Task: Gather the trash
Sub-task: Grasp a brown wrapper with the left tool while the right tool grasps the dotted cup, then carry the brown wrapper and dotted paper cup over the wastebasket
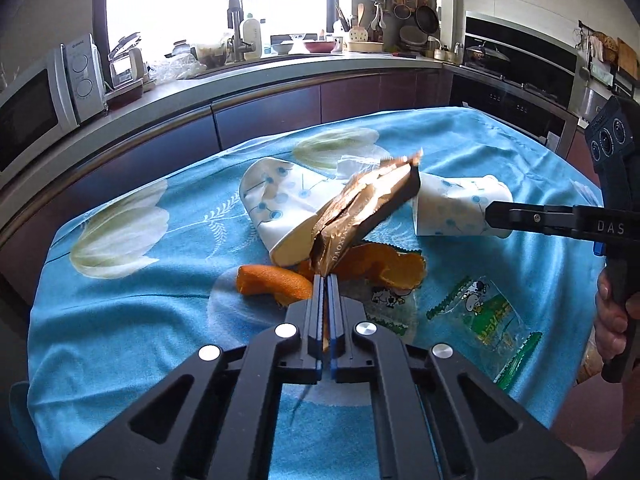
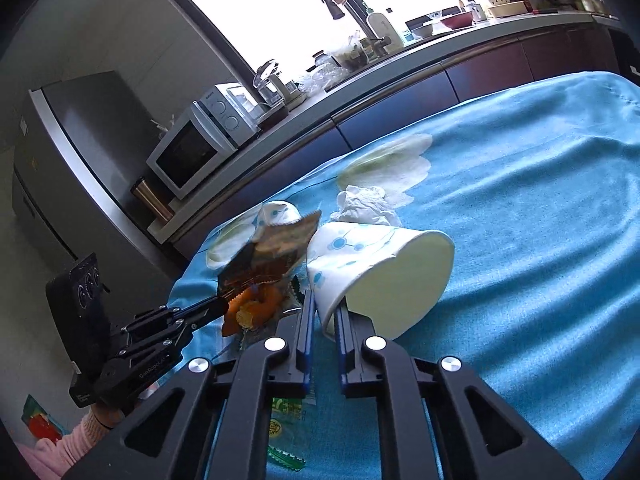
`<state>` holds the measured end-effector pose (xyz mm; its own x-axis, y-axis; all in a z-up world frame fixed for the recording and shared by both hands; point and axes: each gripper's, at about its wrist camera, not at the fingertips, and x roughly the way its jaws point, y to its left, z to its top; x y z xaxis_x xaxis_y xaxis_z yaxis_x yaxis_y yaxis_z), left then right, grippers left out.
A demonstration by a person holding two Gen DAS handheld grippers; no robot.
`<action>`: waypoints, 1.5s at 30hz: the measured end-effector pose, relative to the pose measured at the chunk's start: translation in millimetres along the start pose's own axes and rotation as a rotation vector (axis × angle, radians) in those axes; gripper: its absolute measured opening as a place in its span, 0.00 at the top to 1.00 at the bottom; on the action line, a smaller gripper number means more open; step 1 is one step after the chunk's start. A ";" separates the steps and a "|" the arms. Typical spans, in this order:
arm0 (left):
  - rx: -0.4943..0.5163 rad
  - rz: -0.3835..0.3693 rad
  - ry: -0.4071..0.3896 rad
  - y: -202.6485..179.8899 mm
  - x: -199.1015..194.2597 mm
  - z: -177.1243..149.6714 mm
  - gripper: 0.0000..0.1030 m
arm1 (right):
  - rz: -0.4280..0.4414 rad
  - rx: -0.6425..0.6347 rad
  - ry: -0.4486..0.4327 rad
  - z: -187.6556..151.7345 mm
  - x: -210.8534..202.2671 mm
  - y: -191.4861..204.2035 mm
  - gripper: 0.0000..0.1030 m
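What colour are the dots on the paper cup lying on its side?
Blue dots joined by thin lines on the white paper cup, clearest in the right wrist view.

Both wrist views close, low over blue tablecloth (image 1: 120, 320); face kitchen counter (image 1: 280, 68); share trash pile.

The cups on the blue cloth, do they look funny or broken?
Yes. Both lie tipped over, not standing. The right gripper pinches the rim of one paper cup, squashing it out of round. The other cup lies on its side behind the gold wrapper.
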<state>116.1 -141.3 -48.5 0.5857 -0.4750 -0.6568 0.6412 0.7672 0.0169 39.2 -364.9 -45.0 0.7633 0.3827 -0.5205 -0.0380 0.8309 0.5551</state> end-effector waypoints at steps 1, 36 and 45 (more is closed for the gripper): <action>0.001 0.003 -0.007 -0.9 -2.2 -0.1 0.98 | 0.000 -0.006 -0.002 0.1 -0.4 1.4 0.96; -0.348 0.084 -0.168 108.0 -163.7 -84.0 0.99 | 0.198 -0.358 0.082 -25.4 22.2 153.3 0.96; -0.443 0.182 -0.176 150.5 -199.0 -121.4 0.99 | 0.273 -0.431 0.154 -39.0 49.2 196.4 0.96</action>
<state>35.9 121.0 -6.8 0.7673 -0.3533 -0.5352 0.2721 0.9351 -0.2271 44.2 -167.2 13.2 0.5858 0.6366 -0.5016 -0.5085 0.7706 0.3841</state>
